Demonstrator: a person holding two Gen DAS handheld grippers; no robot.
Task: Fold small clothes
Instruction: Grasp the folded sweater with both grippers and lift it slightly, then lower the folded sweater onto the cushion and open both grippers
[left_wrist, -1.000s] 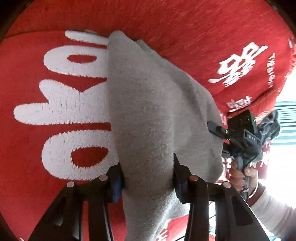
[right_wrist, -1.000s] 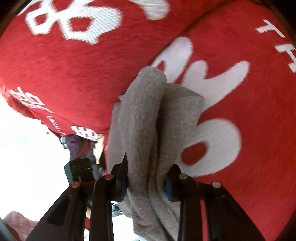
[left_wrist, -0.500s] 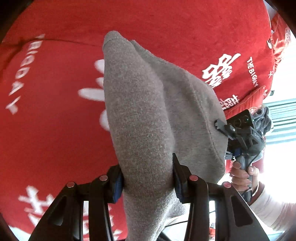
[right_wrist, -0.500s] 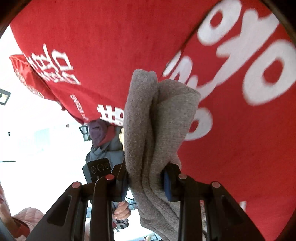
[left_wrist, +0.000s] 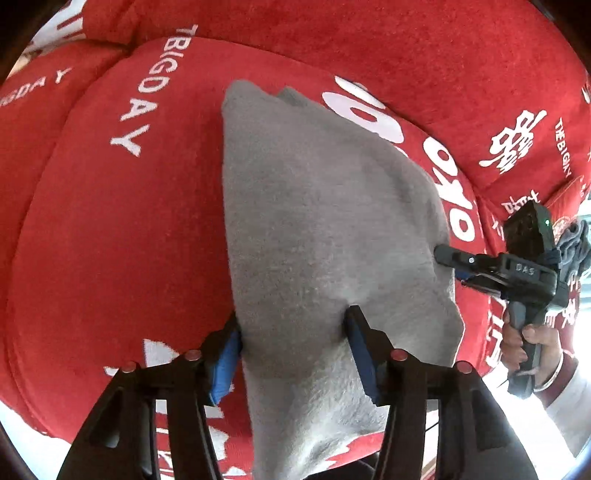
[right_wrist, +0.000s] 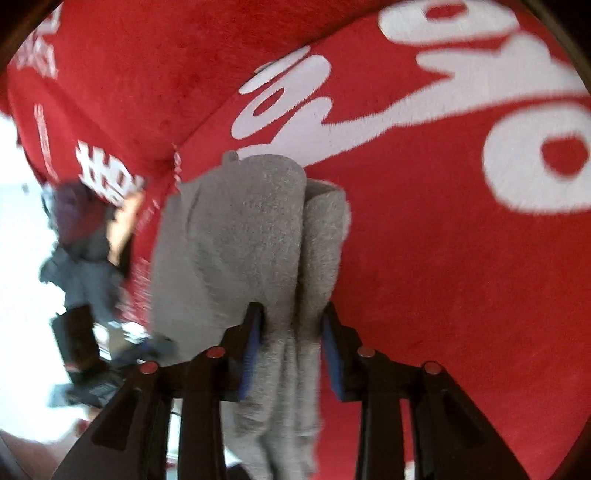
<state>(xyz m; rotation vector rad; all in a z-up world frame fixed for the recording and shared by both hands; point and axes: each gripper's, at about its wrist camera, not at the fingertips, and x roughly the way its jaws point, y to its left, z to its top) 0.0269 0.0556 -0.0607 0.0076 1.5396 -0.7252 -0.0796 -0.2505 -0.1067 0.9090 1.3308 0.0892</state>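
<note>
Grey garment (left_wrist: 317, 236) held up, red lettered sofa (left_wrist: 122, 240) behind

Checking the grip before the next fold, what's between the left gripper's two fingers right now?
In the left wrist view, the grey garment fills the gap of the left gripper, pinched between its blue pads; nothing else sits there.

Red cover (left_wrist: 110, 240) reads "BIGDAY"; right gripper (left_wrist: 452, 258) reads "DAS".

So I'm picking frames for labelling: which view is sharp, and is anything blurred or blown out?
Left wrist view: sharp on the grey cloth, fisheye-bent, white glare bottom right. Right wrist view: motion-blurred, cloth soft, left edge overexposed.
</note>
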